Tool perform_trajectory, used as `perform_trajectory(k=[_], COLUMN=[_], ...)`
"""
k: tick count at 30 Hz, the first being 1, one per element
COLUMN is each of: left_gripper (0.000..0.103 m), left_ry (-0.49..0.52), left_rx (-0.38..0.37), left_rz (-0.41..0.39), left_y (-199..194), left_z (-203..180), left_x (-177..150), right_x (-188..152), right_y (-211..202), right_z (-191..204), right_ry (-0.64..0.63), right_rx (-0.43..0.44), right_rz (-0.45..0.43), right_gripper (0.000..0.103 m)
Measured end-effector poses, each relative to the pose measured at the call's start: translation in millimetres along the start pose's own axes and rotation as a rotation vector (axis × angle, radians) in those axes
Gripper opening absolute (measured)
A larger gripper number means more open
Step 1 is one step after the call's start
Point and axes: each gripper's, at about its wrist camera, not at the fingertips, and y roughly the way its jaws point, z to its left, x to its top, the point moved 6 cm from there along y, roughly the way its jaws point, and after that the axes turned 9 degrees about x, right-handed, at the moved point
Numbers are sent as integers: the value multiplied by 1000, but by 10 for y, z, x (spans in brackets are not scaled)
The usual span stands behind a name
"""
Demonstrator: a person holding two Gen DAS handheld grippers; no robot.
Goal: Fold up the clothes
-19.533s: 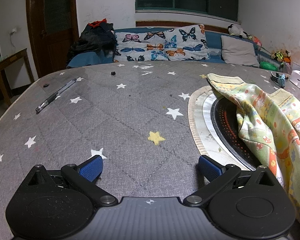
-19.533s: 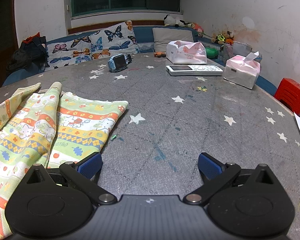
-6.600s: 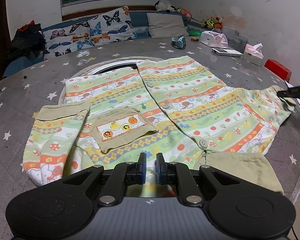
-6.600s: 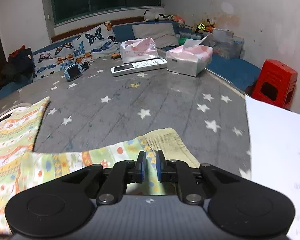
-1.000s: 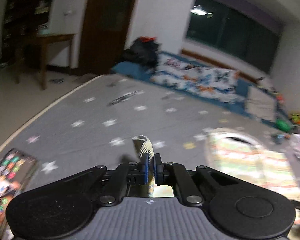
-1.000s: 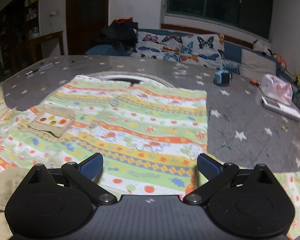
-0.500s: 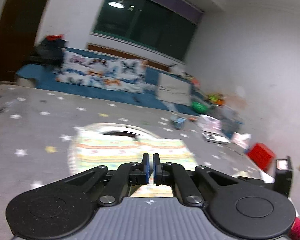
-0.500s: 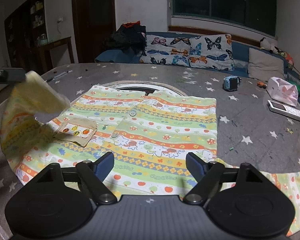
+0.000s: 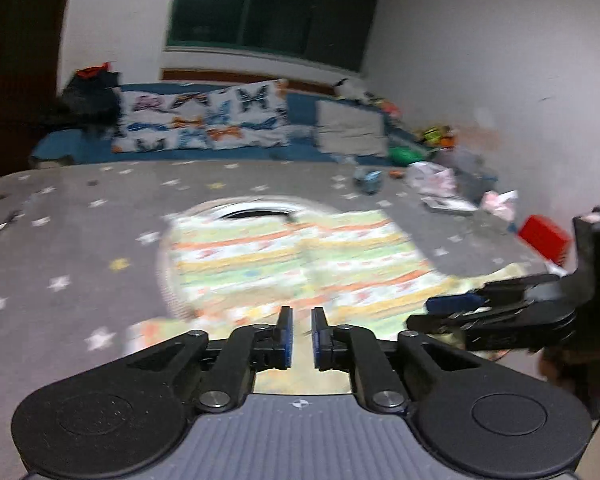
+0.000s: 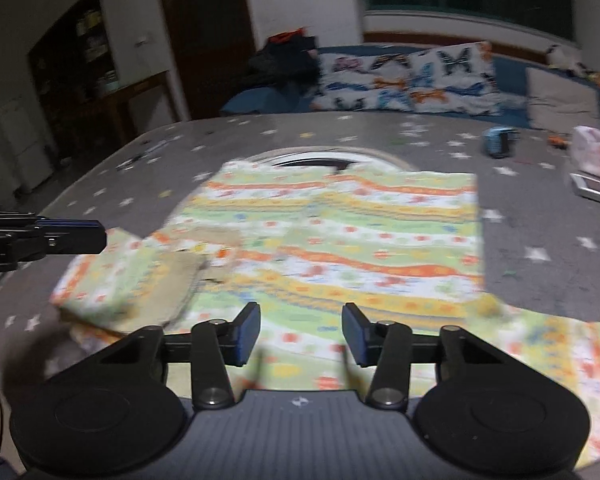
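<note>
Although both pictures are smeared by motion, we can make out the shirt [image 10: 340, 236] spread flat on the grey star-print table [image 10: 540, 216], its striped body lying partly over a round pale mat [image 9: 168, 280]. In the right wrist view we see the left sleeve [image 10: 128, 276] folded inward over the shirt's front at about 9 o'clock, its tan cuff lying on the striped cloth; the left wrist view does not show this fold clearly, only a blurred patch of cloth near its own fingers. The left gripper [image 9: 299, 336] has its blue pads a narrow gap apart, and we see nothing pinched between them. The same gripper enters the right wrist view from 9 o'clock as a dark bar [image 10: 44, 236], its tip just at the edge of the folded sleeve. The right gripper [image 10: 301, 334] stands about half open above the shirt's lower hem, with cloth showing through the gap and nothing gripped. From the left wrist view we see it side-on at 3 o'clock [image 9: 452, 308], low over the shirt's right side.

Only the left wrist view shows the red stool [image 9: 544, 238] at 3 o'clock and the tissue box [image 9: 498, 202] beside it. Only the right wrist view shows the dark doorway [image 10: 204, 36] and wooden shelf [image 10: 88, 60] toward 10 o'clock. Both show the butterfly pillows [image 10: 412, 76] at 12 o'clock.
</note>
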Motion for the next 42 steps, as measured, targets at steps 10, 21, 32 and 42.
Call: perform_trajectory(k=[10,21,32,42], left_gripper=[35,42,50,51], left_ry=[-23,-44,-7,27], left_rx=[177,168,166,190], left_rz=[54,71,88,110], left_y=[-240,-277,-227,-58], left_z=[667,724,632,575], left_x=[-447,-621,-677,-702], right_x=[83,109,204,796], right_y=[544,835,775,207], right_z=[496,693,730,869], right_ry=[-39,-73,-76,-209], right_rx=[139,99,55,-7], right_rz=[86,125,64,-82], right_gripper=[38,16,6,6])
